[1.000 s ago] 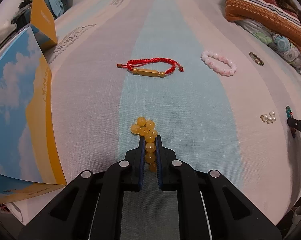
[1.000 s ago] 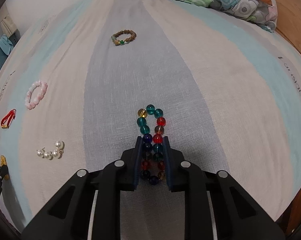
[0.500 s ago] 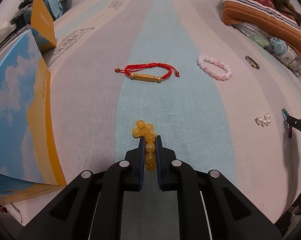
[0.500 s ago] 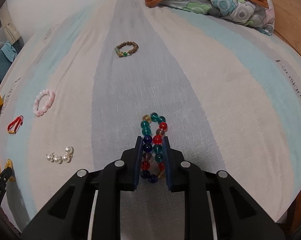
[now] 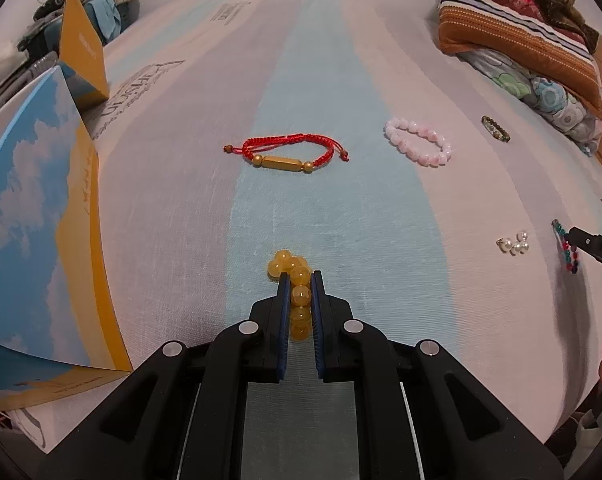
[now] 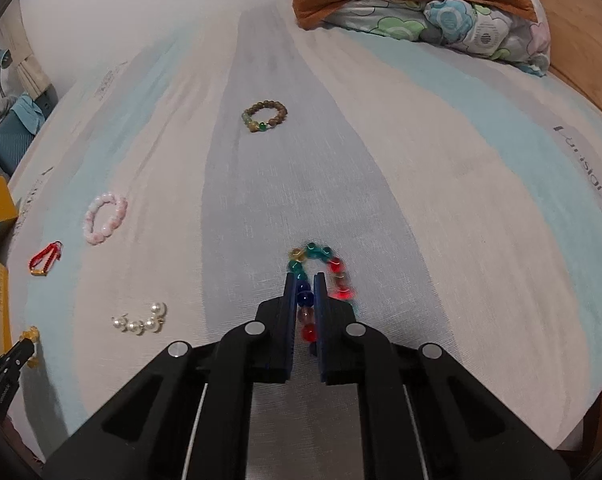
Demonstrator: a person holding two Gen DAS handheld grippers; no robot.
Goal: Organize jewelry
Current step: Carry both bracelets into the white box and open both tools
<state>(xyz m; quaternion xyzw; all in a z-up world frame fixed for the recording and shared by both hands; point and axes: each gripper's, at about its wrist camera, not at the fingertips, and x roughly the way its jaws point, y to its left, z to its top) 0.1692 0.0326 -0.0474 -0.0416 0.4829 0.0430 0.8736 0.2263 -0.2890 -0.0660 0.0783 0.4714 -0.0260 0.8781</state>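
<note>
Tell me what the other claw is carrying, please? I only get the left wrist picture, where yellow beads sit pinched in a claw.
Observer: The right claw is shut on a multicoloured bead bracelet: teal, blue, red and amber beads.
Operator: Is the whole loop pinched?
Observer: No. Only one side runs between the fingers; the other side curves outside the grip, blurred.
Operator: And that tiny dark ring at my far right?
Observer: A brown bead bracelet, lying as an open ring, with a few green beads on its near side.
</note>
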